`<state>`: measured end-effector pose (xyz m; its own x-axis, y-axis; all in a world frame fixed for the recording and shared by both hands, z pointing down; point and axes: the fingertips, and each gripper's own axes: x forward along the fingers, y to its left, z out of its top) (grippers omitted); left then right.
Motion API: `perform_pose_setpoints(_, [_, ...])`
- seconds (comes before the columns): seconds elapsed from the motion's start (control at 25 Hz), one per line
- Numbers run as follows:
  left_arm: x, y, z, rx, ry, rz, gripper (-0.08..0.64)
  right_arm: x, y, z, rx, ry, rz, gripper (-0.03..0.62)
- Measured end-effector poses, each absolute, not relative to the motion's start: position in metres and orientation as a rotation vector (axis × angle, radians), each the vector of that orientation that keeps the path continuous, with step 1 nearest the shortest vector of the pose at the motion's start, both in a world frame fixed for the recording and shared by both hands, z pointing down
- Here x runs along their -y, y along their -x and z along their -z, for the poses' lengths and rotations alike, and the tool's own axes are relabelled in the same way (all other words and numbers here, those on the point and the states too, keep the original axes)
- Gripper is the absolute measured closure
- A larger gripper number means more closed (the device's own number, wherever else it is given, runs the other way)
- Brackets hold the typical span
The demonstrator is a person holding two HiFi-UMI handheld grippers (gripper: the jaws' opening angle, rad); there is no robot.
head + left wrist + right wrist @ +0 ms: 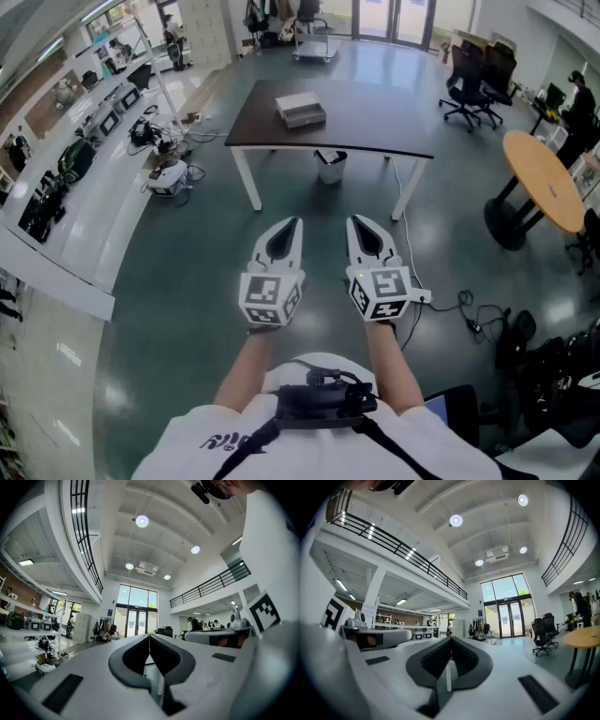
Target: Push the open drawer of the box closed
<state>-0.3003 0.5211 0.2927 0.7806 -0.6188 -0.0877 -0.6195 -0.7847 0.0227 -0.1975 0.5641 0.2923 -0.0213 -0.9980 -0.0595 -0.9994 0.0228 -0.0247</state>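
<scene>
I hold two tools side by side over open floor, well short of the tabletop [375, 122]. My left tool [296, 221] has its jaws pressed together on nothing, and my right tool [352, 221] likewise. One box [301, 111] sits left of the tabletop's middle, clear of every edge. One bin [330, 167] stands beneath its near edge.

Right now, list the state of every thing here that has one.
left gripper: fingers shut, empty, held short of the table.
right gripper: fingers shut, empty, beside the left.
box: on the table, untouched; drawer too far off to judge.
bin: upright under the table.
</scene>
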Motion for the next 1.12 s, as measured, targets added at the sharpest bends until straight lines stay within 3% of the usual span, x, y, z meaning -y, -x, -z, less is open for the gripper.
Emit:
perform_pose_setpoints(0.64, [-0.525,0.191,-0.351,-0.875,3.063,-0.019,0.551,-0.574,0.11,-0.36,-2.09,2.233,0.198,0.588])
perform_pose_setpoints(1.12, [-0.383,0.087,-0.353,-0.791,3.049,0.01,0.552,-0.435,0.027,-0.375,-2.132,2.296,0.266,0.588])
